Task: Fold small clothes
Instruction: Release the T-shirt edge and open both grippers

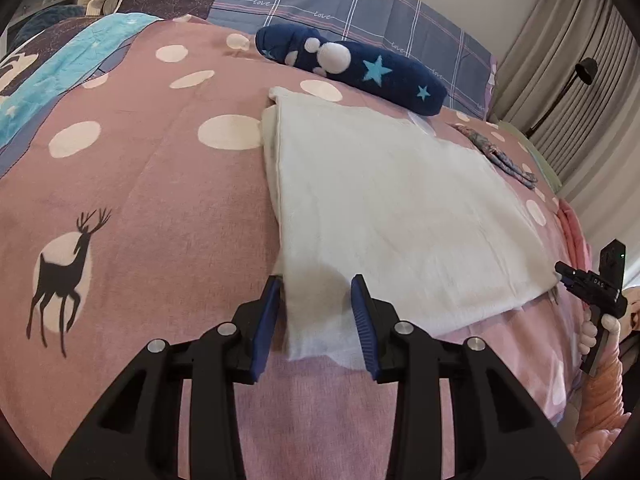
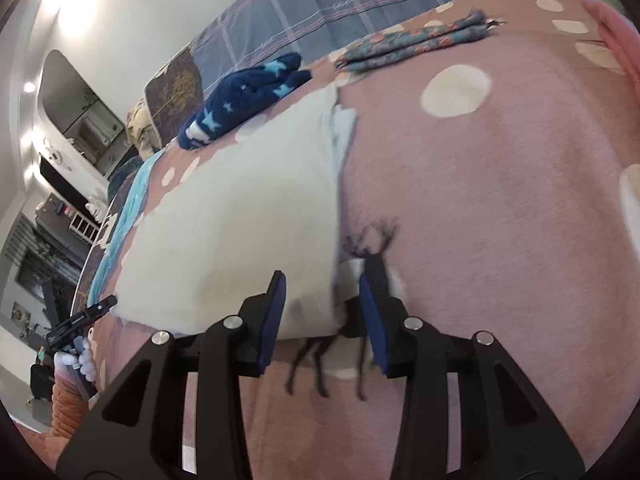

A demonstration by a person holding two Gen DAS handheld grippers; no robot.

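A white folded garment [image 1: 392,208] lies flat on the pink bedspread [image 1: 160,200]. My left gripper [image 1: 316,292] is open, its blue pads on either side of the garment's near left corner. My right gripper [image 2: 322,292] is open over the garment's near right corner [image 2: 312,304]; the garment [image 2: 240,232] stretches away to the left in that view. The right gripper also shows at the right edge of the left wrist view [image 1: 564,274], and the left gripper at the left edge of the right wrist view [image 2: 108,304].
A navy fleece item with stars [image 1: 360,68] lies behind the white garment. A folded patterned cloth [image 1: 496,152] lies at the right. A grey plaid pillow [image 1: 360,8] is at the head of the bed. Pink clothing [image 1: 576,232] is at the bed's right edge.
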